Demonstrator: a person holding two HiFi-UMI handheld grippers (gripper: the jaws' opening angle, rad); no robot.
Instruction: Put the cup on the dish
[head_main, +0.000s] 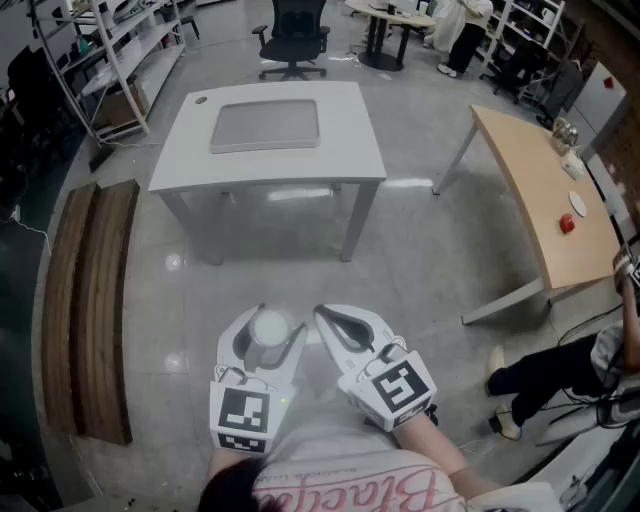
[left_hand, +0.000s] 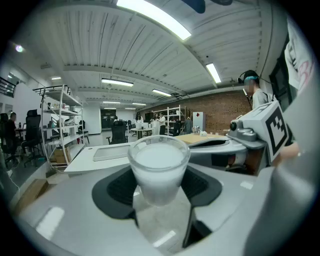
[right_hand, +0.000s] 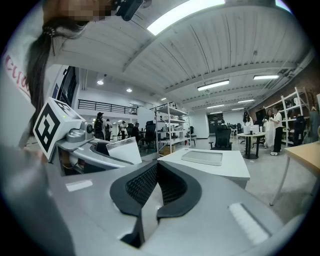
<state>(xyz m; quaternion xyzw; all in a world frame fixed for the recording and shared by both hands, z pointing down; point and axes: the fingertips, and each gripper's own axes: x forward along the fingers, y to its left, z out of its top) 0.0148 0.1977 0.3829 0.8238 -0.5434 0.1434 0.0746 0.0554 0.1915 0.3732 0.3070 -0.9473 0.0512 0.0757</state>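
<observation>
Concrete floor (head_main: 420, 260) lies below me; straight ahead and well apart stands the white table (head_main: 360, 150) bearing the flat grey dish (head_main: 265, 127). My left gripper (head_main: 280, 318) pinches the frosted cup (head_main: 270, 328) upright, so it does the carrying. My right gripper (head_main: 325, 318), just beside it, has its jaws pressed together, empty.

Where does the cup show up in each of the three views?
Head view: cup at lower centre, held in the left tongs.
Left gripper view: cup dead centre, close up.
Right gripper view: cup left of centre, a pale shape seen side-on.
Shared landmark: the white table ahead, visible in all three.
</observation>
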